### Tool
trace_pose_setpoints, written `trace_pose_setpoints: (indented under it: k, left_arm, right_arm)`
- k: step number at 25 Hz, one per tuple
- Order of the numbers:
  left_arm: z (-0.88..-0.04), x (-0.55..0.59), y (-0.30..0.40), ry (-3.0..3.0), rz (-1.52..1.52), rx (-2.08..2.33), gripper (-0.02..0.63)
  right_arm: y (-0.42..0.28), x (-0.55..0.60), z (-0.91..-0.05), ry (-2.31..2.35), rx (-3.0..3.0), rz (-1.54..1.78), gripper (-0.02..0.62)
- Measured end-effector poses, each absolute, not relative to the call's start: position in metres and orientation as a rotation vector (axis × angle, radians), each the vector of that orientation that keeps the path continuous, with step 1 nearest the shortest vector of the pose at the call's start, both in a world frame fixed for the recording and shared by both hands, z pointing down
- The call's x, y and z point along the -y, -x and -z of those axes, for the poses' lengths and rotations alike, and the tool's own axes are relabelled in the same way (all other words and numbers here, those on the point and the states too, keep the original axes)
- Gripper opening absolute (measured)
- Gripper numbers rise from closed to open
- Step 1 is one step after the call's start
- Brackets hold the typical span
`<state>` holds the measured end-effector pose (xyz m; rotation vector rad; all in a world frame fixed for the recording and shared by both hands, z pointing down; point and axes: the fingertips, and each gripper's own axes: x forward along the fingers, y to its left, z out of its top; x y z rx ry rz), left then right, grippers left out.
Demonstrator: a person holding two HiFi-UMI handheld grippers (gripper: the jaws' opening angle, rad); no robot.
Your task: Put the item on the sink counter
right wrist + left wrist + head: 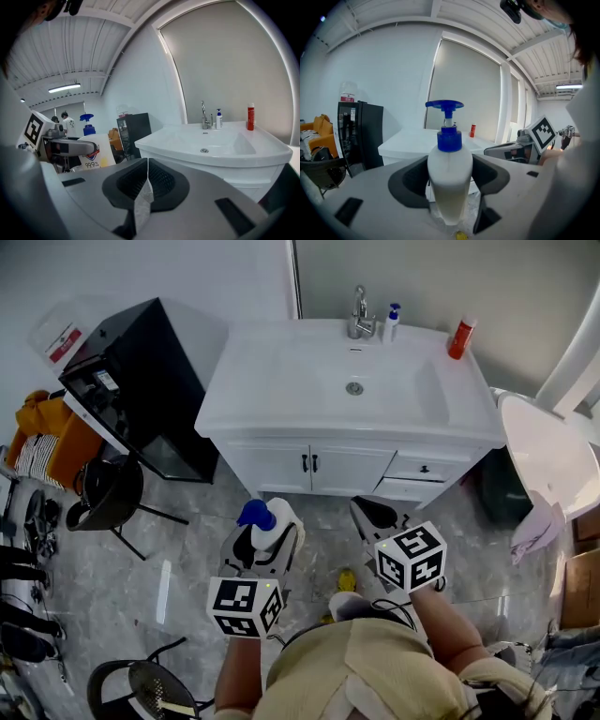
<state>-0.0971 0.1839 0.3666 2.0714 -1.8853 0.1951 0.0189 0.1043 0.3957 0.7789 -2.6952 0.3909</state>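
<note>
A white pump bottle with a blue pump head (267, 525) (450, 173) stands upright between the jaws of my left gripper (272, 538) (450, 180), which is shut on it. The same bottle (91, 149) shows at the left of the right gripper view. My right gripper (373, 518) (147, 176) is shut with its pads pressed together and nothing between them. Both grippers hang over the floor, in front of the white sink counter (281, 381) (262, 152) (410, 140).
On the counter stand a chrome faucet (360, 317), a small blue-topped bottle (390, 322) and a red bottle (460, 337). A black cabinet (141, 381) stands left of the sink, a black chair (108, 493) lower left, a white basin-like object (548, 451) at the right.
</note>
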Motion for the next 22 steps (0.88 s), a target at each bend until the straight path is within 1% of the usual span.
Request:
trace_pose_setpoints:
  k: [22]
  left_arm:
    - [-0.363, -0.065, 0.100, -2.039, -0.231, 1.900, 0.295]
  right_arm:
    - [-0.012, 0.012, -0.396, -0.726, 2.682, -0.383, 0.026]
